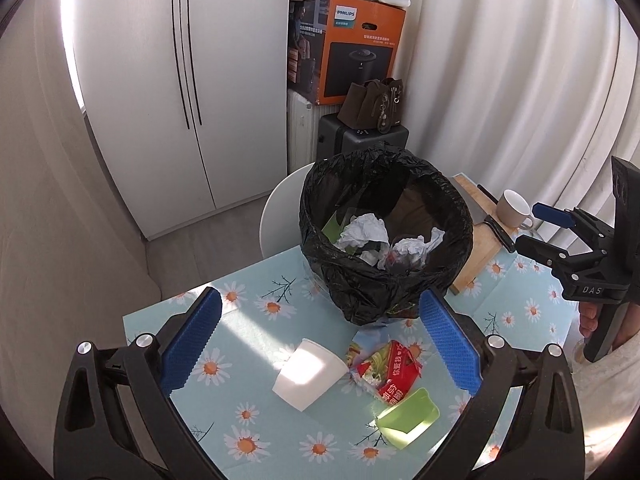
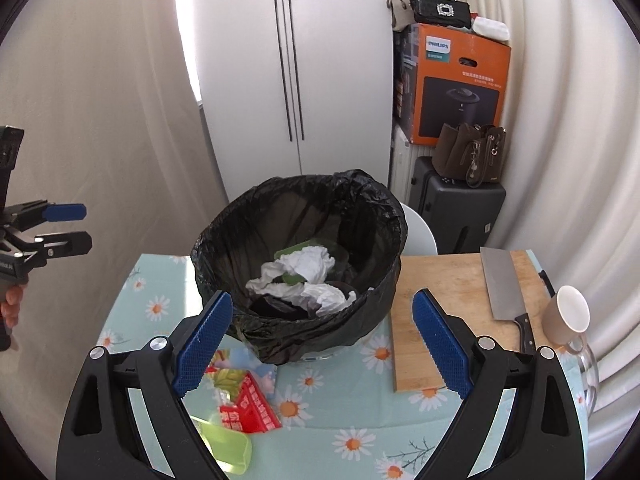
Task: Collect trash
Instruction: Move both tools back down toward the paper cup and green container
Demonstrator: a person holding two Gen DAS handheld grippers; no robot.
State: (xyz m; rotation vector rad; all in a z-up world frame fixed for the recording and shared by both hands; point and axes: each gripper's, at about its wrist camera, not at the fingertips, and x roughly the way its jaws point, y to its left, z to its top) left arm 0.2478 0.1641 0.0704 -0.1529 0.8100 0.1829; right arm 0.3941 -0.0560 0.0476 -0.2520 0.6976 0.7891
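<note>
A bin lined with a black bag (image 1: 384, 232) stands on the flowered table; it holds crumpled white paper (image 1: 366, 232) and dark scraps. It also shows in the right wrist view (image 2: 300, 264). In front of it lie a white paper cup (image 1: 308, 372) on its side, a red snack wrapper (image 1: 390, 372) and a green plastic piece (image 1: 408, 416). My left gripper (image 1: 320, 344) is open and empty above the cup and wrapper. My right gripper (image 2: 320, 344) is open and empty before the bin, with the wrapper (image 2: 248, 408) and green piece (image 2: 228, 448) at its lower left.
A wooden cutting board (image 2: 444, 312) with a cleaver (image 2: 506, 292) lies right of the bin. A beige mug (image 2: 566, 316) rests on a glass vessel at the table's right edge. A white chair (image 1: 276, 208), suitcase, boxes and bags stand behind.
</note>
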